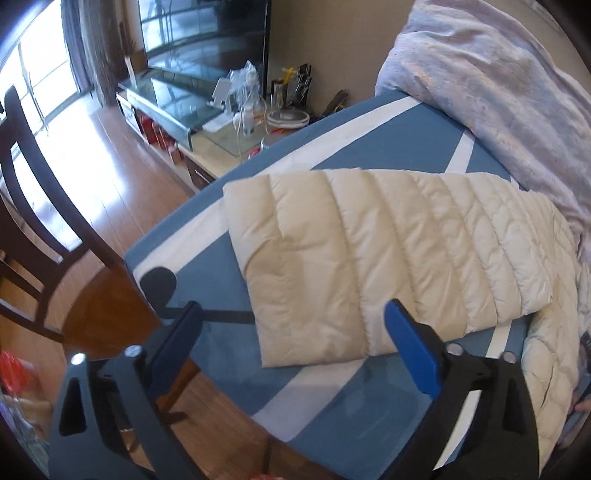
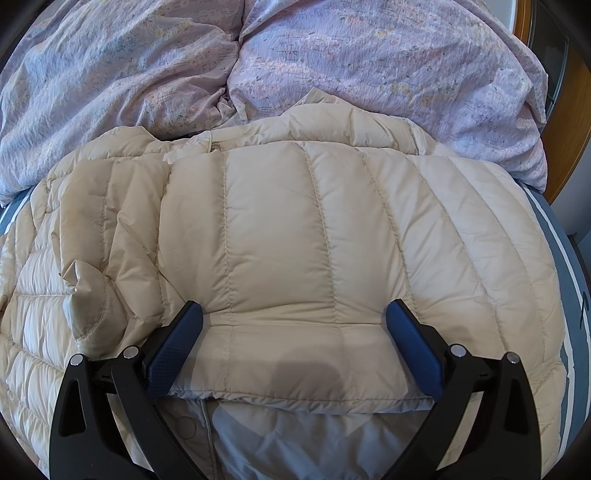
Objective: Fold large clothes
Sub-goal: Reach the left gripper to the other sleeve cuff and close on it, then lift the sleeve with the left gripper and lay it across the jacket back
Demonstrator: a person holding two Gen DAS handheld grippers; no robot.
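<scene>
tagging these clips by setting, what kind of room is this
Most likely a bedroom in a home: a bed with a blue and white striped sheet, a rumpled lilac floral duvet, and a dark flat television by the wall.

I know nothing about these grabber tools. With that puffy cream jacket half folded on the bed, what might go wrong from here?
The jacket is puffy and slick-looking, so the folded panel may spring open, since the right gripper only straddles it with open jaws. The sleeve lies near the corner of the bed, so a tug by the open left gripper could drag it off. The lilac duvet crowds the collar side, leaving little flat space.
</scene>
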